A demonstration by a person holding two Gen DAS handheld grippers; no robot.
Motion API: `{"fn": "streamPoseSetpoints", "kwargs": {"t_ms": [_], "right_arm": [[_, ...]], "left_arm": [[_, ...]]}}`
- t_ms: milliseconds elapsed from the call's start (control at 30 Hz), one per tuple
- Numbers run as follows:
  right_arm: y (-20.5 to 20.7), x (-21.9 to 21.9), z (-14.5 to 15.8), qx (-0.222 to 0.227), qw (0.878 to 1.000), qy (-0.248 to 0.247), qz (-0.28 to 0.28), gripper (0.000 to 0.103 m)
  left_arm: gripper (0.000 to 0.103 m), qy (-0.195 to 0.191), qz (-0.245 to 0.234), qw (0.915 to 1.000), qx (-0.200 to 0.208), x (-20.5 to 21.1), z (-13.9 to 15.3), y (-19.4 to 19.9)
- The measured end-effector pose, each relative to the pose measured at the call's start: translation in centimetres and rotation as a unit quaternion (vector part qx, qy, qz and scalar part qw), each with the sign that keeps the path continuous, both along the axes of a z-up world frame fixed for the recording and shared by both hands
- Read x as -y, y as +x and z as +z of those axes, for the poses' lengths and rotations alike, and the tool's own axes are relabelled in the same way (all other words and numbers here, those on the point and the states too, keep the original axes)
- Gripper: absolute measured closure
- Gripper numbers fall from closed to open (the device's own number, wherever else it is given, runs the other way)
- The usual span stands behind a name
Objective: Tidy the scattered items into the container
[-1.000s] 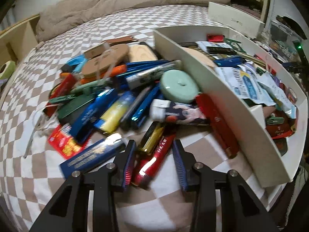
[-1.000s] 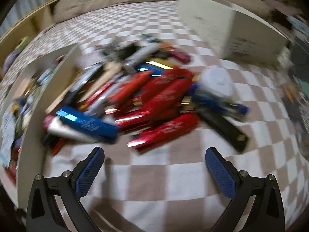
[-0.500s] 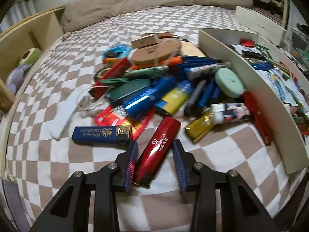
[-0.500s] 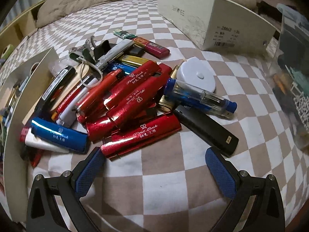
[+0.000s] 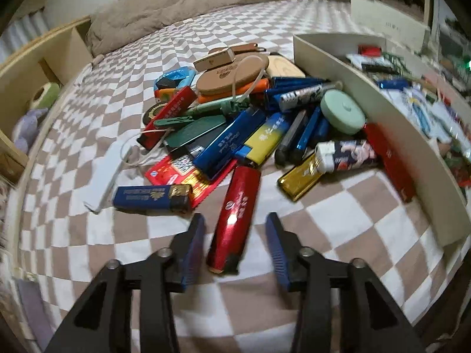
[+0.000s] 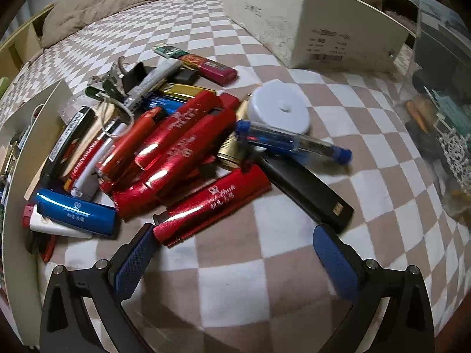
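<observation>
- Surface: bed (image 5: 338, 220) with a brown-and-white checked cover; rumpled tan blanket (image 5: 206, 3) at the far end; wooden shelf (image 5: 38, 67) to the left.
- Tray (image 5: 412, 158): cream, flat-walled, already crowded; contents blurred, probably packets.
- Left gripper (image 5: 235, 244): jaws parted around a glossy red lighter (image 5: 235, 220), apparently not touching it.
- Right gripper (image 6: 235, 261): spread wide before another pile (image 6: 182, 153) of metallic red lighters beside a white box (image 6: 309, 26).
</observation>
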State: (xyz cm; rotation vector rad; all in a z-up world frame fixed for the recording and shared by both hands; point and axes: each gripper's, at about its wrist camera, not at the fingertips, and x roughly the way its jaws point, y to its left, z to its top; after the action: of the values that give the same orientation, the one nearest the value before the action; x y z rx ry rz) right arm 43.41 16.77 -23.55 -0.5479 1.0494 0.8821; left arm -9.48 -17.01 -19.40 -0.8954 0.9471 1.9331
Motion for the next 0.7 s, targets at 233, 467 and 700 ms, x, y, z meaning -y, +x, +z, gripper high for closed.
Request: {"fn": "streamPoseSetpoints", "kwargs": {"t_ms": [233, 467, 700], "right_arm": [[0.8, 1.4, 0.1, -0.002, 1.0, -0.008, -0.015, 0.0], [1.6, 3.0, 0.3, 0.003, 0.999, -0.014, -0.039, 0.0], [3.4, 4.3, 0.3, 0.009, 0.997, -0.011, -0.075, 0.0]], "left_arm": [[0.036, -0.018, 0.042, 0.9989, -0.004, 1.4, 0.5, -1.8], [0.027, -0.009, 0.087, 0.9961, -0.006, 2.5, 0.4, -3.8], [0.018, 0.014, 0.134, 0.9908, 0.012, 3.3, 0.1, -5.5]]}}
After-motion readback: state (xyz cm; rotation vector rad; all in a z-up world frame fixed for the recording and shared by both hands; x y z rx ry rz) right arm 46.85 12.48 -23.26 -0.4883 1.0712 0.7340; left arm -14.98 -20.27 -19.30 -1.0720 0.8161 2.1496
